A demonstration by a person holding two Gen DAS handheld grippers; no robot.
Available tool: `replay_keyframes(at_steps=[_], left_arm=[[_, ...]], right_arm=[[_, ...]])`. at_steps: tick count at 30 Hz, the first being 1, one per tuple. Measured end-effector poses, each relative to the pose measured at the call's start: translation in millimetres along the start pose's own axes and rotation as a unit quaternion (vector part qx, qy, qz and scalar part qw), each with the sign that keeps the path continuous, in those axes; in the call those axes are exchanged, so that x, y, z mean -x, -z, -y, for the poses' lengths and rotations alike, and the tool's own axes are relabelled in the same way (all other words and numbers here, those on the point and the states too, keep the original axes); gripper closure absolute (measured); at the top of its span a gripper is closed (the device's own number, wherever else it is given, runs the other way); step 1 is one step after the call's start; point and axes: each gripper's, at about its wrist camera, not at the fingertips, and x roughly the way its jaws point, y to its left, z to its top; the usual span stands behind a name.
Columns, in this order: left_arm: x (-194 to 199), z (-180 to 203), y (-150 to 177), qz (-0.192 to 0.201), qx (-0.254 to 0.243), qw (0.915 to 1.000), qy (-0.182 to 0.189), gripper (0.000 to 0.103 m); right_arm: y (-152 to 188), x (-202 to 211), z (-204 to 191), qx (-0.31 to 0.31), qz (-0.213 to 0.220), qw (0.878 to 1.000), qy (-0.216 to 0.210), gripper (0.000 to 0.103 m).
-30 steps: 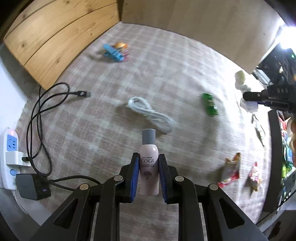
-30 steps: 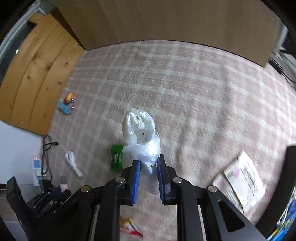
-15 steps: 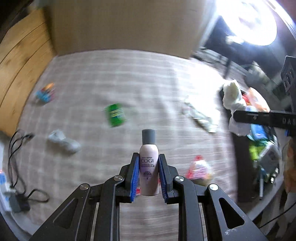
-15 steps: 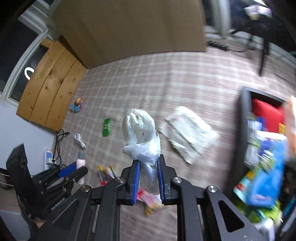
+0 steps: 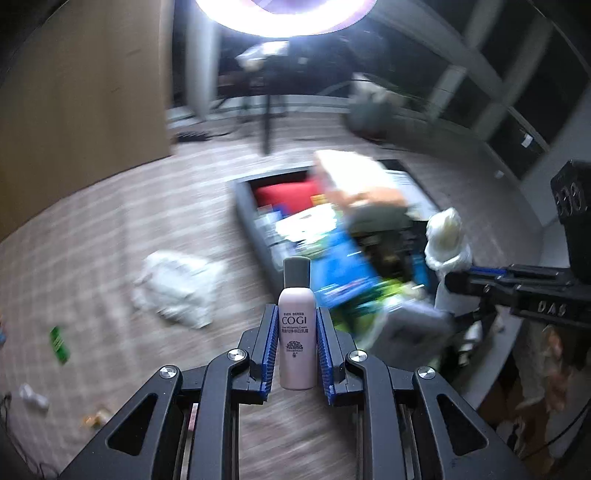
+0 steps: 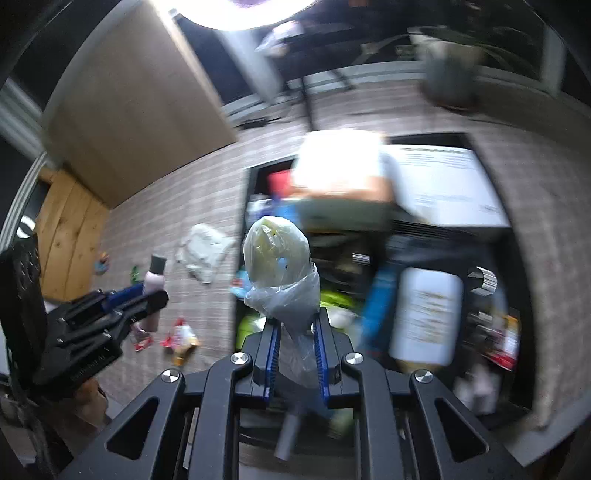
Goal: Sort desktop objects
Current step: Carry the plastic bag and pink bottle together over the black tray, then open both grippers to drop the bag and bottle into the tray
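A: We've swung from the open bench toward the storage box (image 5: pixel 243 206); left gripper (image 5: pixel 297 354) clamps the lotion bottle (image 5: pixel 297 332).

B: Right gripper (image 6: pixel 295 354) pinches the plastic bag (image 6: pixel 280 269) over that box. Drop-off seems next.

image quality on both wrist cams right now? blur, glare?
Left wrist: blown-out round lamp glares at the top; dark grey storage bin and checked tablecloth motion-smeared; pink COGI bottle sharp. Right wrist: same glare, bin contents smeared, knotted clear plastic bag sharp, fisheye bending at the edges.
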Motion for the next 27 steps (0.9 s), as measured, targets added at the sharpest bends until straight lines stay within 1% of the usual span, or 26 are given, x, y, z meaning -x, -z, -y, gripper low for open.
replay_keyframes(at_steps=[6,11,15,18,24,25,27], left_arm=[[-23.5,71.4,-24.5,-0.009,-0.055,0.9978,0.036,0.081],[-45.1,108.2,-41.3,-0.017,-0.076,0.9959,0.046,0.081],[-61.2,121.7,-50.1,-0.024,-0.081,0.9955,0.044,0.081],[-71.6,126.3,-54.3,-0.03,-0.08,0.9955,0.042,0.081],[-87.8,131.0,-57.4,-0.043,-0.077,0.9954,0.038,0.081],[-89.5,131.5,-57.2,-0.045,-0.077,0.9952,0.04,0.081],[-90.4,132.2,-57.0,-0.047,-0.078,0.995,0.042,0.08]], right_arm=[[20.7,23.0,68.9,-0.057,0.012,0.998,0.034,0.087],[32.5,26.2,111.4,-0.093,0.009,0.994,0.058,0.087],[38.8,23.1,141.7,-0.118,-0.001,0.99,0.07,0.087],[41.1,20.4,151.0,-0.124,-0.006,0.989,0.076,0.087],[45.3,15.5,154.8,-0.121,-0.014,0.989,0.078,0.087],[45.6,14.9,154.4,-0.12,-0.015,0.99,0.077,0.084],[45.5,13.9,154.2,-0.118,-0.017,0.99,0.082,0.082]])
